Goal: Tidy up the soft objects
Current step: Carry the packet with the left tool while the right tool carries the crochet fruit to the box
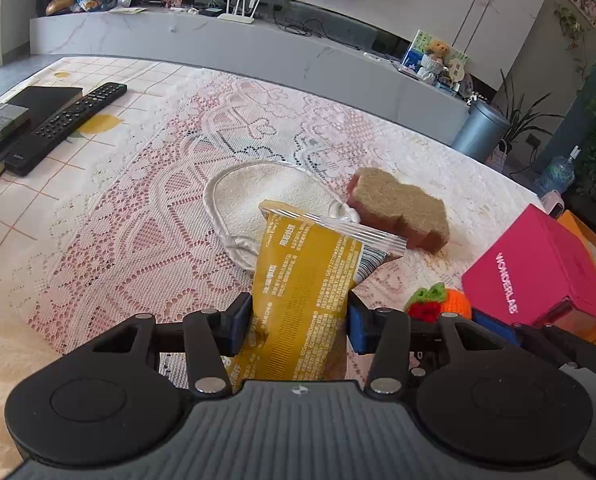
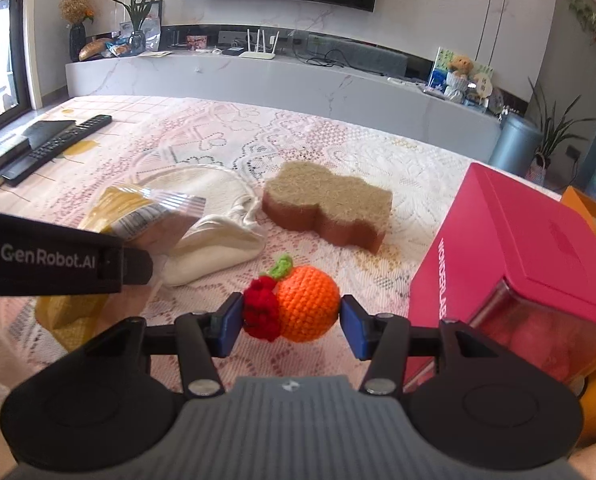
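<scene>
My left gripper (image 1: 300, 320) is shut on a yellow soft packet (image 1: 302, 280), held above the lace cloth; the packet also shows in the right wrist view (image 2: 137, 212). My right gripper (image 2: 291, 318) is shut on an orange crochet fruit (image 2: 304, 304) with a red flower and green leaf; it also shows in the left wrist view (image 1: 450, 304). A cream cloth pouch (image 1: 265, 200) lies beyond the packet. A brown sponge (image 1: 402, 208) lies to its right; it also shows in the right wrist view (image 2: 330, 204).
A pink box (image 2: 530, 248) stands at the right, on an orange box (image 2: 594, 216). A remote (image 1: 69, 124) and stacked books (image 1: 1, 128) lie at the far left. A lace cloth (image 1: 137, 220) covers the table. A TV console runs behind.
</scene>
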Tool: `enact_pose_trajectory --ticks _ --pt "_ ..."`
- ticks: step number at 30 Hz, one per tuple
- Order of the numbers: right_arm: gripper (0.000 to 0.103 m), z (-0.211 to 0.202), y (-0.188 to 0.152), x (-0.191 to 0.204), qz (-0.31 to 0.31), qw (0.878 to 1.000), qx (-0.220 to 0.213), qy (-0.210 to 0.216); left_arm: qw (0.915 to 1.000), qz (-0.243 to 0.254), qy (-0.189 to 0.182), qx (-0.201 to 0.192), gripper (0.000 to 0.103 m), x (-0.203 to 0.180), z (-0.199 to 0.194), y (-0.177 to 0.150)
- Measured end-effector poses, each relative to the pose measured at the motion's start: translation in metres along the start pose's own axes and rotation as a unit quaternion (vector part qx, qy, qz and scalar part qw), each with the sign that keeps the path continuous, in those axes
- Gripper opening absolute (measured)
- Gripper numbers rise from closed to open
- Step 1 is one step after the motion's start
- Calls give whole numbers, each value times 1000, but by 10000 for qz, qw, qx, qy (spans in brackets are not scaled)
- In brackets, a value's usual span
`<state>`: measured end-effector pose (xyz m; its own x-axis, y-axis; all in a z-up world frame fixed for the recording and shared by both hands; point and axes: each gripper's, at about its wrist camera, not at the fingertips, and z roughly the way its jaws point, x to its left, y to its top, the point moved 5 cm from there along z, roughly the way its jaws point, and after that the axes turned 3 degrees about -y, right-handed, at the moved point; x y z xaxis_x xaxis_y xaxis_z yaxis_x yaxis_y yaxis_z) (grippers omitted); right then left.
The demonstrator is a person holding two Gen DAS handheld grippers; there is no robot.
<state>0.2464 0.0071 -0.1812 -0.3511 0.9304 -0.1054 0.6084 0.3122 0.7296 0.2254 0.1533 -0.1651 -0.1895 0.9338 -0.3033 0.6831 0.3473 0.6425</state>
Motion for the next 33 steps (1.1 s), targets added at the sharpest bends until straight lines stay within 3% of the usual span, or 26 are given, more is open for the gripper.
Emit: enact_pose_trajectory --ticks 10,17,33 --pt "52 -48 -6 -27 319 9993 -71 156 9989 -67 -296 -359 55 -23 -42 -1" --pt "52 -88 -10 -56 513 9982 -314 24 9971 152 -614 -421 55 -59 -63 -7" --pt "52 -165 -23 -175 1155 9891 -779 -481 9860 825 -1412 -314 55 -169 -82 -14"
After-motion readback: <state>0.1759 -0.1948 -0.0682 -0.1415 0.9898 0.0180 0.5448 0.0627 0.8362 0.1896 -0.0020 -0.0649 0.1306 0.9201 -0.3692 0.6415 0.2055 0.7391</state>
